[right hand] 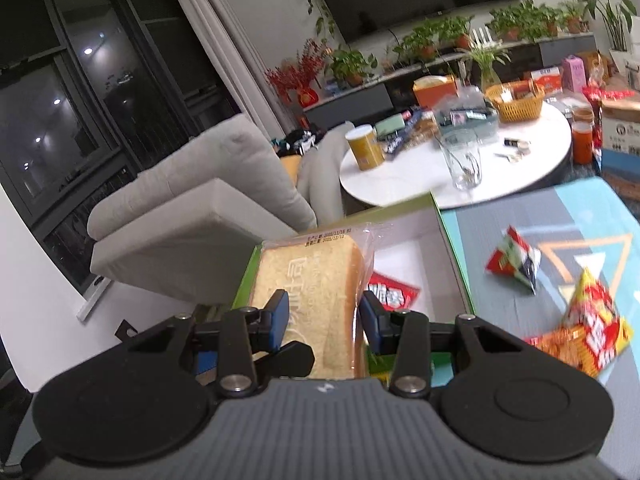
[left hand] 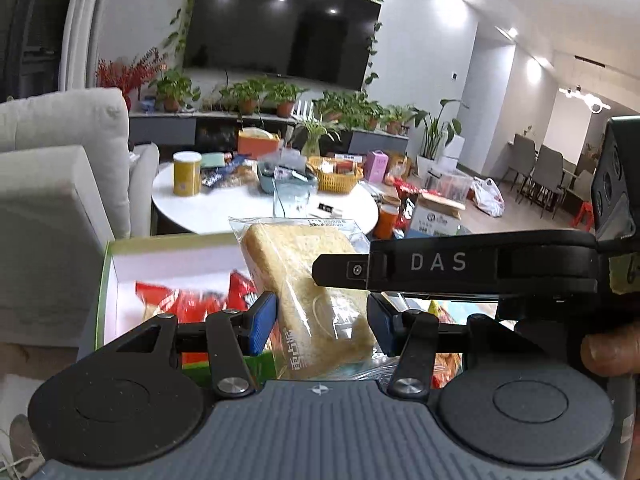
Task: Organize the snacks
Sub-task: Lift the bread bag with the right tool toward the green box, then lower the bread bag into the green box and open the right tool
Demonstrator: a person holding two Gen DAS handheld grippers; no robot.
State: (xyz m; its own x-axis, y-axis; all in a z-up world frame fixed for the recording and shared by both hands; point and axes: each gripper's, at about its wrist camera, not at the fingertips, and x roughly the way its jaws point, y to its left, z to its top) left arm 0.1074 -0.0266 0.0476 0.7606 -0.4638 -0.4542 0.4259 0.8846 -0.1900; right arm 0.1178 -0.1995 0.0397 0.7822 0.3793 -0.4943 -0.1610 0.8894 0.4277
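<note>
Pinching one wrapped bread slice [left hand: 308, 300] from both sides, the left gripper [left hand: 320, 320] and right gripper [right hand: 324, 316] are each closed on it. The bread is held above a white-lined green box [right hand: 416, 248] containing a red snack packet [right hand: 390, 294]; more packets [right hand: 584, 320] are seen on the mat [right hand: 560, 220] beside it.

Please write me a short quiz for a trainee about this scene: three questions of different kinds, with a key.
1. True or false: the left gripper and the right gripper both hold the bread.
2. What lies inside the green box? A) a red packet B) a glass C) a basket
3. Fill in: the yellow can stands on the white ____.
Key: 1 true; 2 A; 3 table.
</note>
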